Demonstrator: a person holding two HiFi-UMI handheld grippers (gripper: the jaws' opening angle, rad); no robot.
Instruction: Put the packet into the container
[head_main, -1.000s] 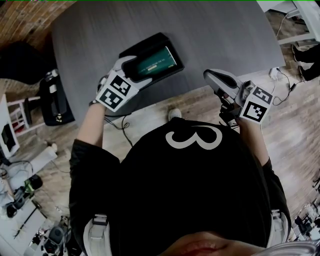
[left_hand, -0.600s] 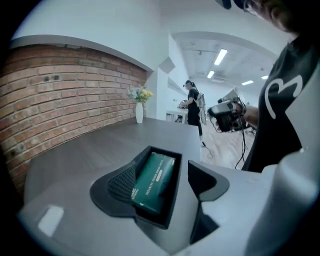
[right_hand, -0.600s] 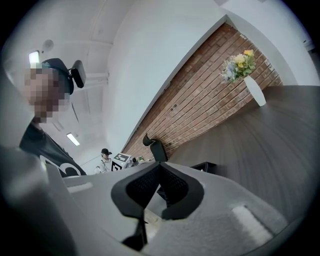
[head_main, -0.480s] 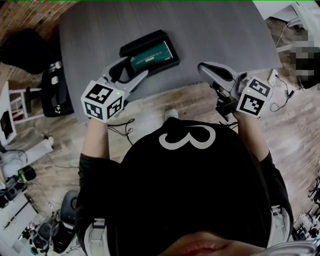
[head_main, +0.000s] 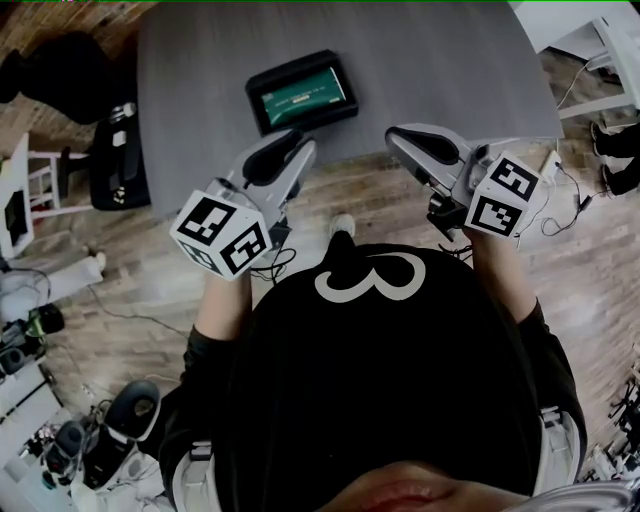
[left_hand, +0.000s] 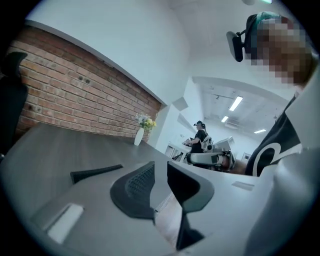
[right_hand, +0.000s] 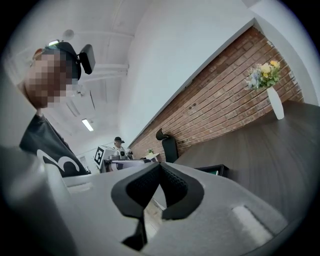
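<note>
One packet (head_main: 305, 93): in container (head_main: 255, 100), upper centre
My left hand-held gripper (head_main: 300, 147): just closing, slim gap, empty
My right hand-held gripper (head_main: 393, 136): pressed together

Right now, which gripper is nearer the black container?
The left gripper: its tips lie just below the container in the head view; the right gripper sits farther aside. The left jaws have just been closing, nothing between them.
</note>
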